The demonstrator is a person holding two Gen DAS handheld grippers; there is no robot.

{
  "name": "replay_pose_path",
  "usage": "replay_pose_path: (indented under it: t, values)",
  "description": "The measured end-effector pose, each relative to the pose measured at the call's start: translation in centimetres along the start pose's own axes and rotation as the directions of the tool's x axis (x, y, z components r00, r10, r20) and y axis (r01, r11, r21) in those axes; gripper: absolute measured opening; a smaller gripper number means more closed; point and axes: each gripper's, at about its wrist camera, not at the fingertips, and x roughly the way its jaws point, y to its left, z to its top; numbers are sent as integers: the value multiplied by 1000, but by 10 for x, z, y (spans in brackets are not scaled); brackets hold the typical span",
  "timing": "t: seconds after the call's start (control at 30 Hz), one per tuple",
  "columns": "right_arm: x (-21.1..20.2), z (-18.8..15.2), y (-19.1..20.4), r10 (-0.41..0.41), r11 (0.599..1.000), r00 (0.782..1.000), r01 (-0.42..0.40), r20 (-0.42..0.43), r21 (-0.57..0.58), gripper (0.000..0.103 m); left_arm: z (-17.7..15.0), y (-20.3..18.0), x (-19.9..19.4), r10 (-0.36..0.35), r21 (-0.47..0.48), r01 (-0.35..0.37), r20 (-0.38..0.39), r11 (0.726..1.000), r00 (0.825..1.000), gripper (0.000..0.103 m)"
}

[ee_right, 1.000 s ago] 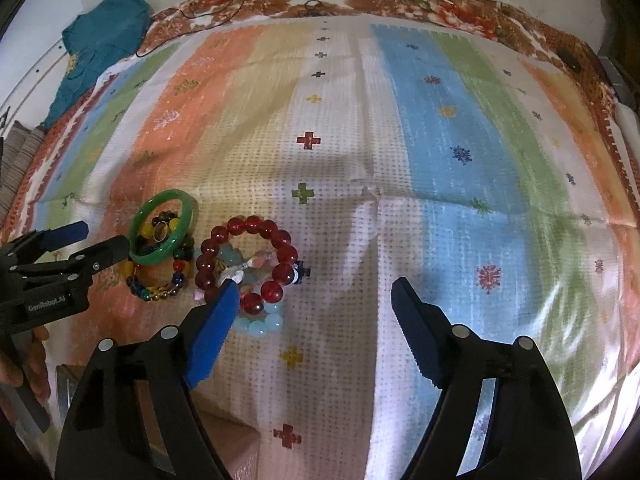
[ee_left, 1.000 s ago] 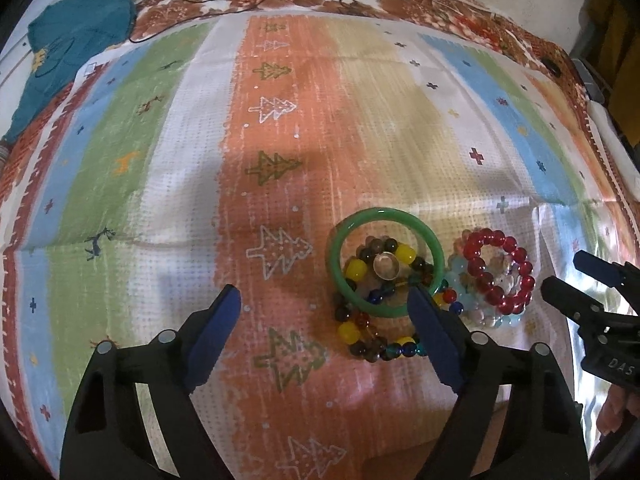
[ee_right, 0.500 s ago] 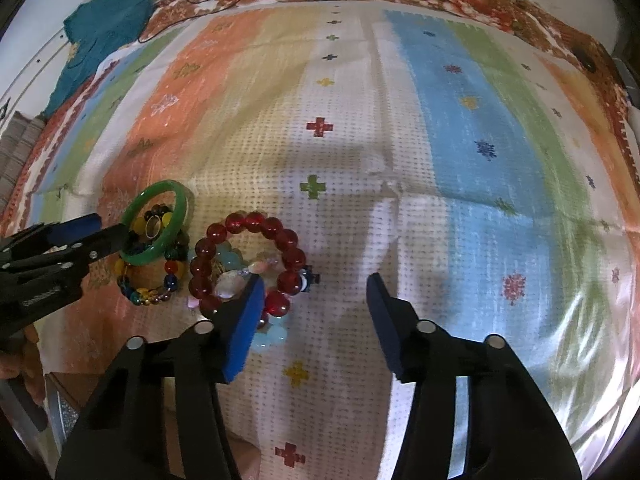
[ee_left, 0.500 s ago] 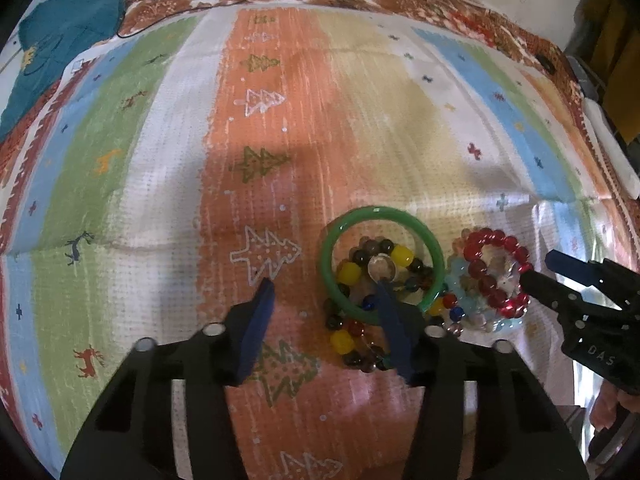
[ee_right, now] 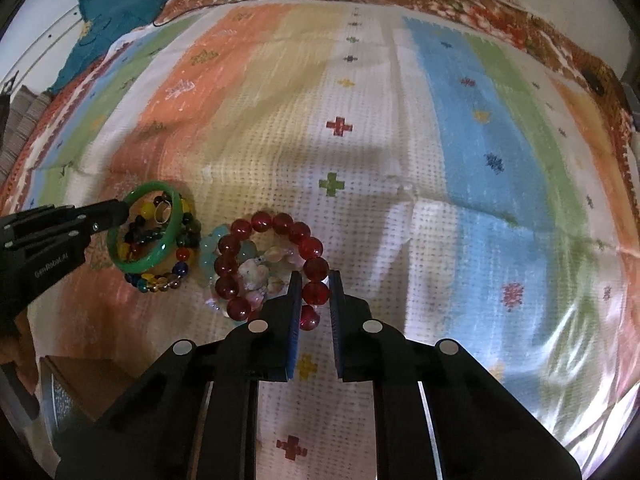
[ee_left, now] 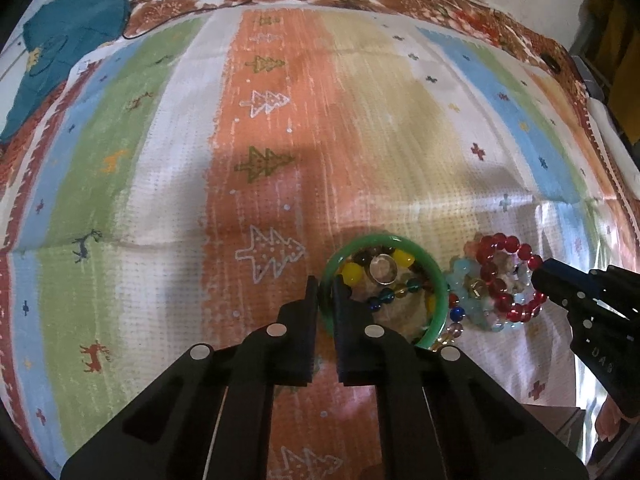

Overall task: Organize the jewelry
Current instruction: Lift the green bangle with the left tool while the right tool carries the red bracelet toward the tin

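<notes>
While both grippers sit low over the striped cloth (ee_left: 280, 128), L gripper (ee_left: 326, 288) is clamped on the green bangle (ee_left: 438, 280) rim; R gripper (ee_right: 314, 286) pinches the red bead bracelet (ee_right: 228, 266). Multicolor bead bracelet (ee_right: 160, 280) and silver ring (ee_left: 383, 269) lie under/inside the bangle.

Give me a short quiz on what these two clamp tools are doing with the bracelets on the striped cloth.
1. True or false: the left gripper is closed on the green bangle.
2. Which does the right gripper pinch? A: red bead bracelet B: silver ring C: teal cloth
3. Fill in: the silver ring lies ___ the green bangle's loop.

Key: 1 true. 2 A. 3 inside.
</notes>
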Motion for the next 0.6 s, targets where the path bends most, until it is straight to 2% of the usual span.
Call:
replay_pose_path:
  t: [0.33,0.6]
  values:
    - [-35,-4,2,-13,999,997,15,72,-39,14,4,-9,-37,50,-10,-50,52,999,997,7]
    - [-63,-8,2,2,999,990,3,140,-32,14,-7,-19,-65,49,-22,-47,82,999,995,7]
